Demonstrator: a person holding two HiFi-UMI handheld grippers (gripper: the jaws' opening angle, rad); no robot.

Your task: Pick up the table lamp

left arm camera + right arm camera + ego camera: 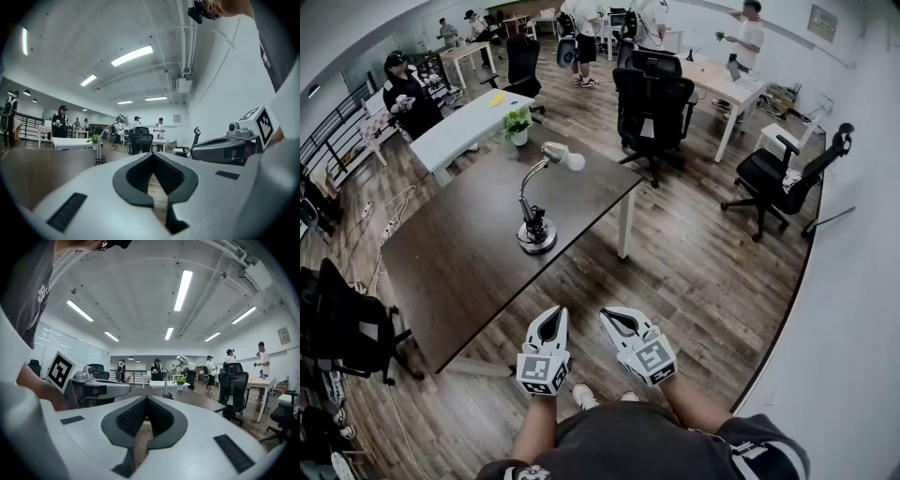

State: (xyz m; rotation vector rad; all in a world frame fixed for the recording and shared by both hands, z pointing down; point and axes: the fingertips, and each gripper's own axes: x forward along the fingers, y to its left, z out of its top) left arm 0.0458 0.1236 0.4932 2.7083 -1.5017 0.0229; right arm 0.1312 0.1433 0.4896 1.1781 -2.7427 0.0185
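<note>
The table lamp (536, 230) stands upright on the dark table (459, 262), with a round base, a curved silver neck and a white head (566, 157). It shows small and far off in the left gripper view (99, 149) and in the right gripper view (167, 383). My left gripper (551, 315) and right gripper (615, 317) hang side by side close to my body, off the table's near corner and well short of the lamp. Both have their jaws shut with nothing between them, as the left gripper (152, 155) and right gripper (146, 399) show in their own views.
A small potted plant (517, 125) sits at the table's far edge, with a white table (464, 127) behind it. Black office chairs (654, 103) stand beyond the table, another (773, 178) at the right and one (347, 328) at the left. Several people stand at the back.
</note>
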